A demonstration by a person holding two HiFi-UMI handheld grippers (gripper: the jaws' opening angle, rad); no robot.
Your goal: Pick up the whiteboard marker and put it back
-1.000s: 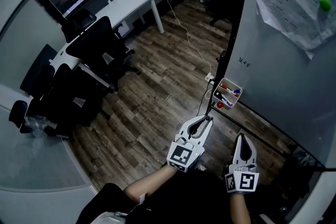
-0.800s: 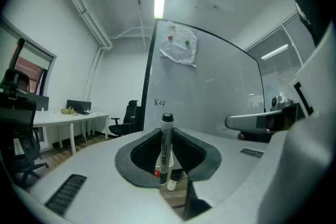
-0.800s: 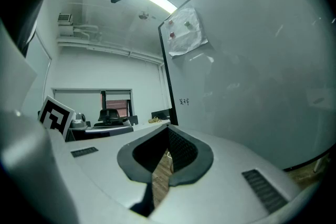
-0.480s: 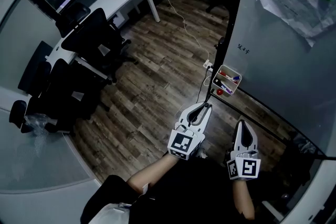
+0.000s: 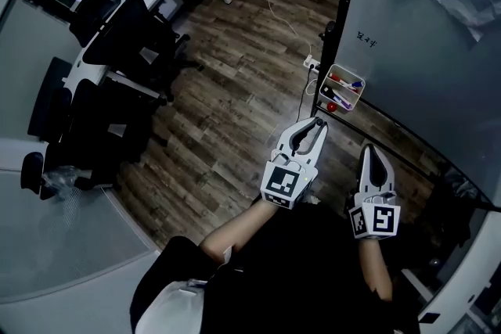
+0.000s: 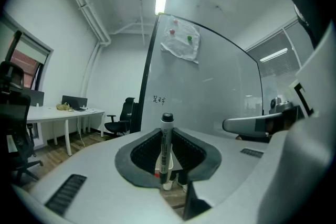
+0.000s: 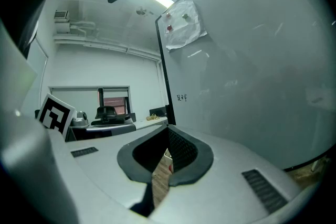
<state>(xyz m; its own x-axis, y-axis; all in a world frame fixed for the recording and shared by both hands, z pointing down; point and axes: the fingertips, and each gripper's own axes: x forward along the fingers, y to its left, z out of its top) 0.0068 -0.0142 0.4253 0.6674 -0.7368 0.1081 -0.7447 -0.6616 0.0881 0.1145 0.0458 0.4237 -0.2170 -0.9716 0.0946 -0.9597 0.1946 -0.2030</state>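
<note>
Left hand-held gripper [image 5: 311, 128] clamps whiteboard marker [image 6: 166, 147] upright btwn jaws.

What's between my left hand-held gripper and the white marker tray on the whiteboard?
Head view: only brown wood floor and the whiteboard's black frame show between the left hand-held gripper and the white marker tray.

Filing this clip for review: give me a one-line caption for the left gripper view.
Left gripper clamps a black-capped whiteboard marker upright, facing the whiteboard.
</note>
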